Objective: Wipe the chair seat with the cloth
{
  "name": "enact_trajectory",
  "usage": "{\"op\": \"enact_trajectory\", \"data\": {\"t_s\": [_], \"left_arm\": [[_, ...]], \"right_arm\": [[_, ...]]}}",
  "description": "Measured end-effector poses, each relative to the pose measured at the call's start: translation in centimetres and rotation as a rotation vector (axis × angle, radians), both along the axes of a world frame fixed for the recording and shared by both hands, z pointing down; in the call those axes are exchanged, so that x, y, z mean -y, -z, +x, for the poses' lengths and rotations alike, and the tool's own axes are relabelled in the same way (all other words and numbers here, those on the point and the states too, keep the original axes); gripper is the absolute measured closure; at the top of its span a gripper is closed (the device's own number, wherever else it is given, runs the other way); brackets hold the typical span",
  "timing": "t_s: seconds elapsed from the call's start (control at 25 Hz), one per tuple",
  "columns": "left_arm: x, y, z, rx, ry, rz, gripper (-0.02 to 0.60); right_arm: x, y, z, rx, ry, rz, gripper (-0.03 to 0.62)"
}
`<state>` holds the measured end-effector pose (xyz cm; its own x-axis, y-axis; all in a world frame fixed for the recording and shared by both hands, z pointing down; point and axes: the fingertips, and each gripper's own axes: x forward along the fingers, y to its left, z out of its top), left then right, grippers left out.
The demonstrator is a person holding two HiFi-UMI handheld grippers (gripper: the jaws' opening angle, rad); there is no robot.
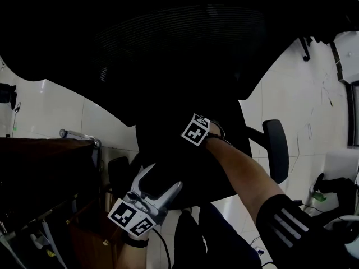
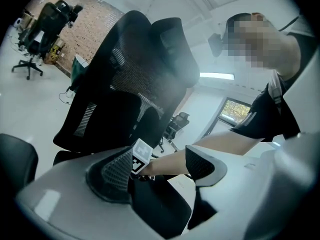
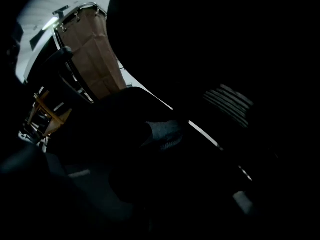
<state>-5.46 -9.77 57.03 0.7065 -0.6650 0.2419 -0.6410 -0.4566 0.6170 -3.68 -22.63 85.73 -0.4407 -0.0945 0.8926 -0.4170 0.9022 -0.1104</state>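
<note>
Right gripper [image 1: 196,129] at the chair seat [image 1: 168,153] — left gripper [image 1: 164,176] held off
Right jaws look pinched on the grey cloth [image 3: 162,134], low against the dark seat for wiping; left jaws gape wide, empty — likely kept clear.

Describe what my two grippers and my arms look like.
The left gripper has pale grey curved jaws with black ribbed pads. Its marker cube and the right gripper's cube carry black-and-white squares. A dark cable trails from the left one. The right arm wears a black short sleeve with white stripes; the left wrist, a dark band.
</note>
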Motion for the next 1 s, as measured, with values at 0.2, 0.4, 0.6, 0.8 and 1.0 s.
{"op": "enact_trajectory", "data": {"t_s": [0.2, 0.4, 0.6, 0.8, 1.0], "left_arm": [[0.1, 0.1, 1.2, 0.0, -0.025, -0.008, 0.225], [0.1, 0.5, 1.6, 0.01, -0.051, -0.006, 0.225], [-0.5, 1.0, 1.0, 0.013, -0.053, -0.009, 0.225], [-1.7, 2.0, -0.2, 0.012, -0.032, 0.005, 0.225], [-3.1, 2.3, -2.2, 0.026, 0.012, 0.002, 0.225]], "right_arm": [[1.9, 0.3, 11.1, -0.109, -0.157, 0.003, 0.563], [3.8, 1.3, 16.2, -0.165, -0.234, 0.067, 0.565], [3.8, 2.0, 16.8, -0.174, -0.286, 0.083, 0.563], [-0.9, 4.3, 5.8, 0.093, -0.221, -0.032, 0.563], [-8.1, 5.3, -6.9, 0.217, -0.03, -0.108, 0.563]]}}
